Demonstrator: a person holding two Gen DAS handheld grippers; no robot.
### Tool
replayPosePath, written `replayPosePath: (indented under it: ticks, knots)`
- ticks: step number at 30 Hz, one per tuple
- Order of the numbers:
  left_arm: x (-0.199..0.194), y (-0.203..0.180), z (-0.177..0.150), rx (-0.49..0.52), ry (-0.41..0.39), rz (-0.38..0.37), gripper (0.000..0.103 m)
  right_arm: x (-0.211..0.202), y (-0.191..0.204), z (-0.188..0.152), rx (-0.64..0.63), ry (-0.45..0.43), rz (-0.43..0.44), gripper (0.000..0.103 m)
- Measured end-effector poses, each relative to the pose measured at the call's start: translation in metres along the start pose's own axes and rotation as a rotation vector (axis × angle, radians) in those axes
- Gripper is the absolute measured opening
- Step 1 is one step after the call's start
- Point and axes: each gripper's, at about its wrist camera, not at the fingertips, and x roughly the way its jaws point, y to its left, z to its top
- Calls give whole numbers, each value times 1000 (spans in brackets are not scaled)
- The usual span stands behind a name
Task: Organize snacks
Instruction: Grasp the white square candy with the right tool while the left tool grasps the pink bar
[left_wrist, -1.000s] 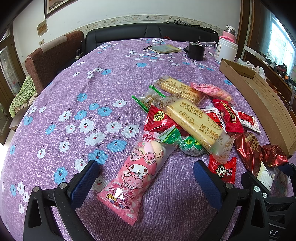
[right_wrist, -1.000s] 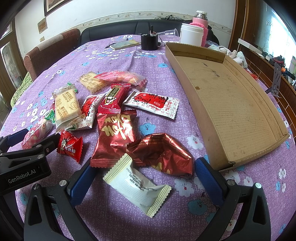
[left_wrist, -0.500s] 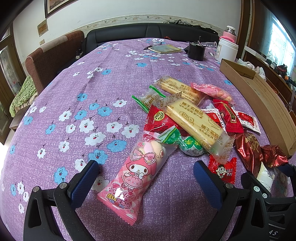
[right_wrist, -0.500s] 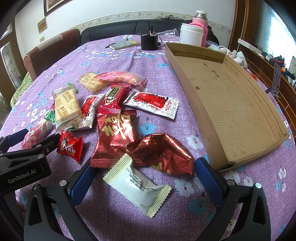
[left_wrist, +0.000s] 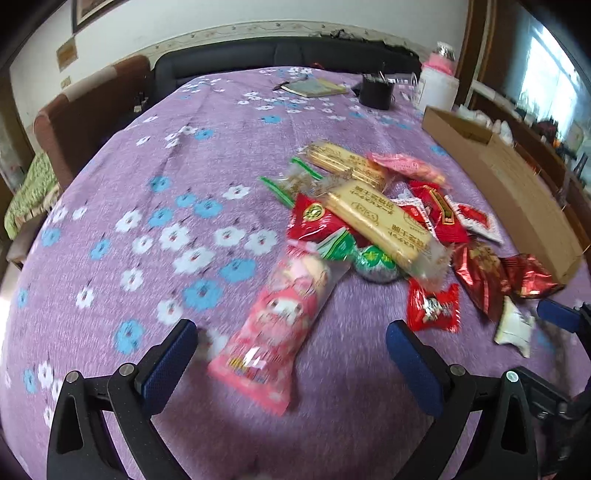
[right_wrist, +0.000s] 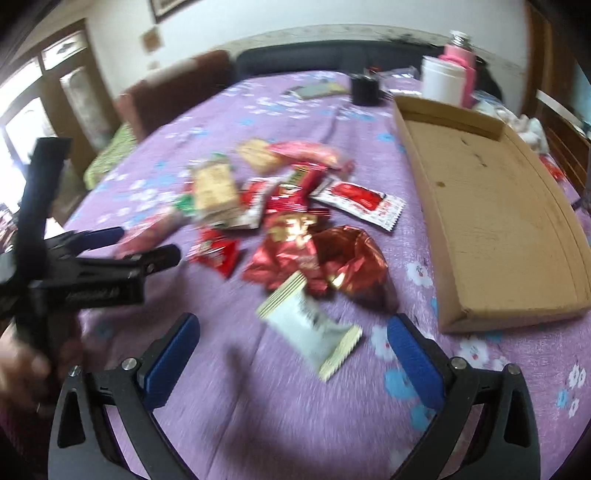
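A heap of wrapped snacks lies on the purple flowered tablecloth (left_wrist: 155, 229). A pink cartoon packet (left_wrist: 280, 317) lies between the blue fingers of my left gripper (left_wrist: 291, 354), which is open and holds nothing. A white packet (right_wrist: 310, 325) lies just ahead of my right gripper (right_wrist: 293, 350), also open and empty. Behind the white packet sit crumpled red foil packets (right_wrist: 332, 258), a small red candy (right_wrist: 218, 254) and yellow biscuit packs (left_wrist: 380, 225). The shallow cardboard tray (right_wrist: 491, 221) stands to the right with nothing in it. Both views are blurred.
A white tub (right_wrist: 441, 83), a pink-capped bottle (right_wrist: 458, 51), a black cup (right_wrist: 364, 90) and a notebook (left_wrist: 314, 88) stand at the table's far end. A brown chair (left_wrist: 85, 107) and black sofa (left_wrist: 280, 51) border the table. A hand (right_wrist: 22, 373) shows at lower left.
Both grippers have lifted and pulled back from the snacks, and both views now blur with motion. The right view has swung left, so the left gripper shows larger. No snack has moved.
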Motion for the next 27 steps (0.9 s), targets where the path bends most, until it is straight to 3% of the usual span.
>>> replayPosePath:
  ticks: [2,4,6,8,10,16,22,24,27]
  knots:
    - [-17,8,-3,-25,-60,-37,103,-18,0,-3,-35,-21,59,98]
    - [-32,15,-7,-49,-114,-86,103,-31,0,-3,-59,-40,59,93]
    - [-41,19,-13,-55,-167,-121,103,-35,1,-1,-66,-36,57,81]
    - [-46,22,-15,-56,-187,-134,102,-34,2,0,-82,-14,59,71]
    - [-49,23,-16,-60,-204,-145,102,-26,2,1,-95,29,61,68]
    - [-51,26,-14,-62,-214,-164,100,-11,6,5,-195,63,82,65]
    - [-51,25,-15,-61,-204,-168,95,16,8,15,-280,123,45,41]
    - [-49,24,-14,-52,-192,-165,94,21,6,13,-288,132,38,26]
    - [-45,20,-10,-25,-162,-146,83,17,5,12,-285,114,42,21]
